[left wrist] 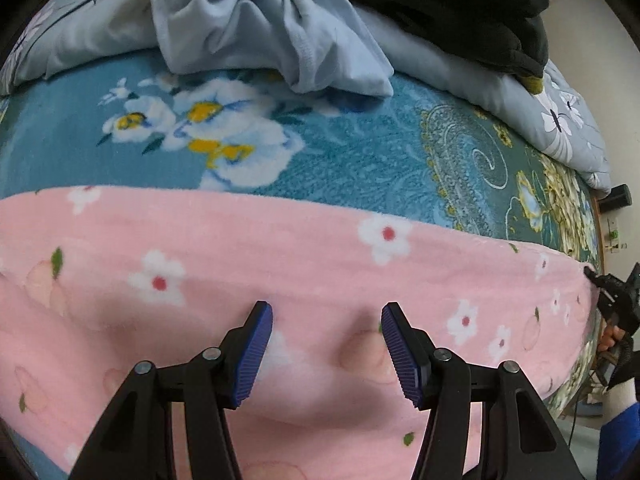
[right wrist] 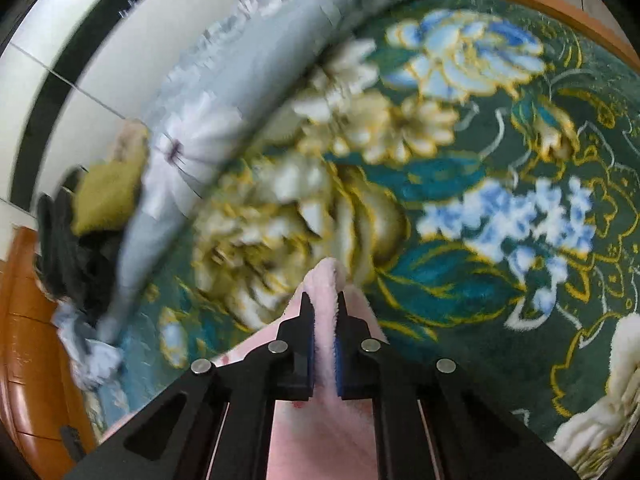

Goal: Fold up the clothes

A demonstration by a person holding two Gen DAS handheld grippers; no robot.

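- Pink fleece garment, printed with white flowers and pale peaches, lies spread flat across the near edge of the bed, over the teal floral blanket.
- Your left gripper hovers over the middle of the pink cloth with its blue-padded fingers wide apart, holding nothing.
- Your right gripper is clamped on a corner of the same garment; a pink tuft sticks out past the fingertips, above the blanket's dark green part.
- In the left wrist view you see that gripper pinching the cloth's far right corner at the bed's right edge.
- Light blue crumpled clothing and a dark garment sit piled along the bed's far edge, well apart from the pink piece.
- Right wrist view is motion-blurred on its left side.
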